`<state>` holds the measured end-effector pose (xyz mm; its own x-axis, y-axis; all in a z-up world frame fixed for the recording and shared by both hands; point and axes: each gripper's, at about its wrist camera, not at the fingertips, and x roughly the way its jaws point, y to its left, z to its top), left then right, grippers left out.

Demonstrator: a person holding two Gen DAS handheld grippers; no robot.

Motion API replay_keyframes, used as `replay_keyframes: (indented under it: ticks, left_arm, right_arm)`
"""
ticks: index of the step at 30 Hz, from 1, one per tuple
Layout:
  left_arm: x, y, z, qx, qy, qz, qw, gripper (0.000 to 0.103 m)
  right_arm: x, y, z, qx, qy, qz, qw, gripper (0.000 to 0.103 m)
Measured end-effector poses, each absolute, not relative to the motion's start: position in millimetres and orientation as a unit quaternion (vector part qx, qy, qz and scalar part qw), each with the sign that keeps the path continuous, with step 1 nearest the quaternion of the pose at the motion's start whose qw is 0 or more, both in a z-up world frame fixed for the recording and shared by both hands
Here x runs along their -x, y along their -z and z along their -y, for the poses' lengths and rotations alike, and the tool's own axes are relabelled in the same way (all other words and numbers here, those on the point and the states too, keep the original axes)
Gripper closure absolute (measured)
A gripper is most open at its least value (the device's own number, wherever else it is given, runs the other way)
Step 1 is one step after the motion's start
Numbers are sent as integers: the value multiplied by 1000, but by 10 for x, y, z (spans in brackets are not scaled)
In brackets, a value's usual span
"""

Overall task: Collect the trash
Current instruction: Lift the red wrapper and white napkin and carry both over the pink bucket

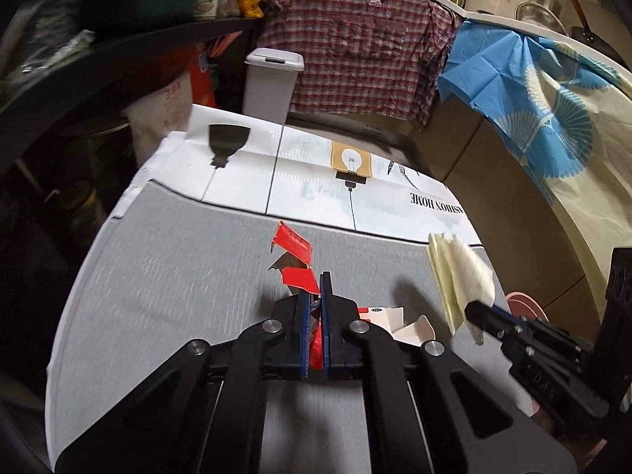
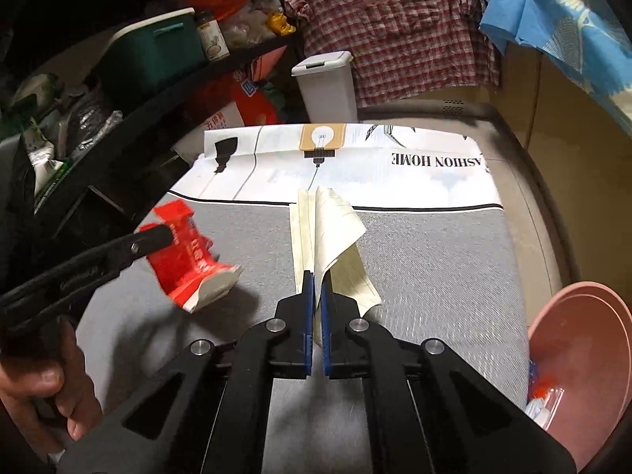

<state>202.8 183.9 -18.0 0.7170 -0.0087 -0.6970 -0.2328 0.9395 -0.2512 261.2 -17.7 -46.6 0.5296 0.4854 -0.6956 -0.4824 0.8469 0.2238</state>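
My left gripper (image 1: 314, 284) is shut on a torn red carton (image 1: 294, 243) and holds it above the grey tablecloth (image 1: 166, 276). The red carton also shows in the right wrist view (image 2: 185, 252), with the left gripper (image 2: 164, 235) clamped on its upper part. My right gripper (image 2: 315, 280) is shut on a sheet of cream lined paper (image 2: 328, 229), which stands folded above the table. In the left wrist view the paper (image 1: 462, 272) hangs from the right gripper (image 1: 476, 312) at the right.
A pink basin (image 2: 580, 363) with some wrappers sits at the table's right edge; its rim also shows in the left wrist view (image 1: 521, 302). A white lidded bin (image 1: 272, 83) stands beyond the far edge. A dark shelf (image 2: 118, 118) of goods runs along the left.
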Motion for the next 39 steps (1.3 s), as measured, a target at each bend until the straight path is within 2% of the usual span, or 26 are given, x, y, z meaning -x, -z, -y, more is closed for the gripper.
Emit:
replay_keyframes:
  ticks: [12,23,39]
  left_arm:
    - [-1345,-129,-1667,166,-73,-358,916,99]
    - [-933,-160,-1350,147,-62,-349,923,99]
    - [-915,-243,-666,123,-9,-345,930,99]
  right_arm:
    - [-2014,-22,559,9,-280,-369,886,100]
    - [-1543,-290,1100,11,-282,-351,893,100]
    - [-1319,-414,2067,1,-229,-333,915,100]
